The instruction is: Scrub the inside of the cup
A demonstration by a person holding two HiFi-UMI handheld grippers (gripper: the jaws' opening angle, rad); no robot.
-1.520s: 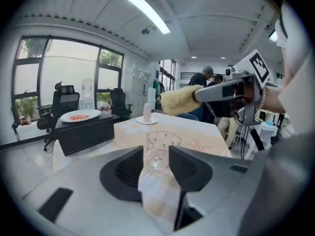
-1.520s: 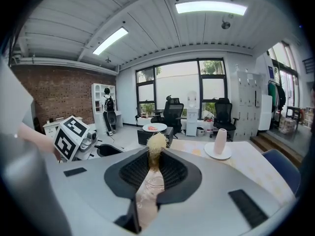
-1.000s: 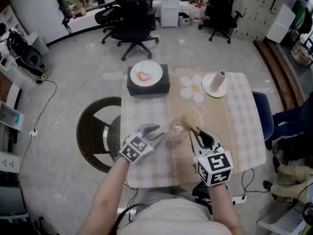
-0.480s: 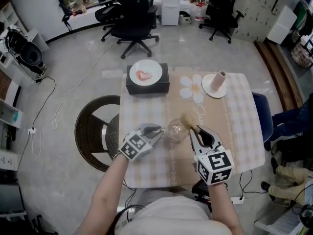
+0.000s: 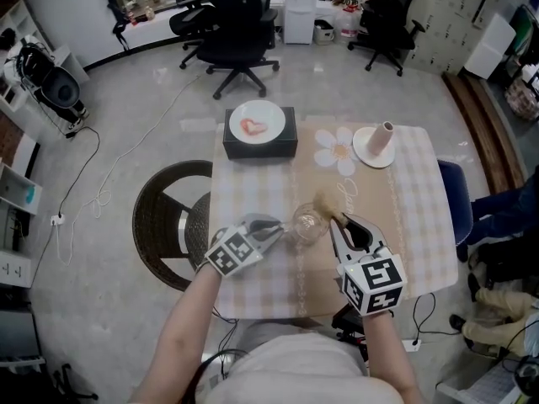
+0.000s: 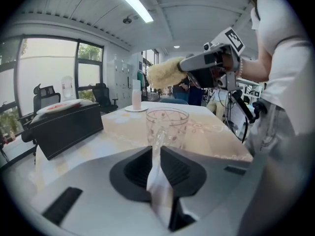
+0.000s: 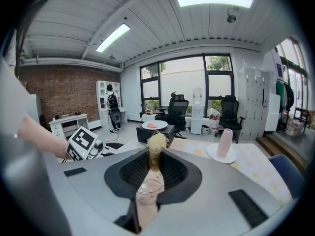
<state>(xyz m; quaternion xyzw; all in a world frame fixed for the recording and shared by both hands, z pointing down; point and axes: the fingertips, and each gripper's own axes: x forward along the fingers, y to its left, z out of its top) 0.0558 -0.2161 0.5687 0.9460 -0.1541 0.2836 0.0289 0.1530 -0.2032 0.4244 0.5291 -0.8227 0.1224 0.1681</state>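
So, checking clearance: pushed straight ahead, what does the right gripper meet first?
Probably the black box carrying the plate, directly beyond the brush in the right gripper; depth is unclear.

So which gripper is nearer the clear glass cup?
Left. The left gripper has just been closing its jaws on the glass cup handle; the right gripper hangs beside it, holding a fluffy brush.

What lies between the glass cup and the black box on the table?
Nothing: the stretch between the glass cup and the black box is bare checked tablecloth, as the head view shows; the left gripper view agrees.
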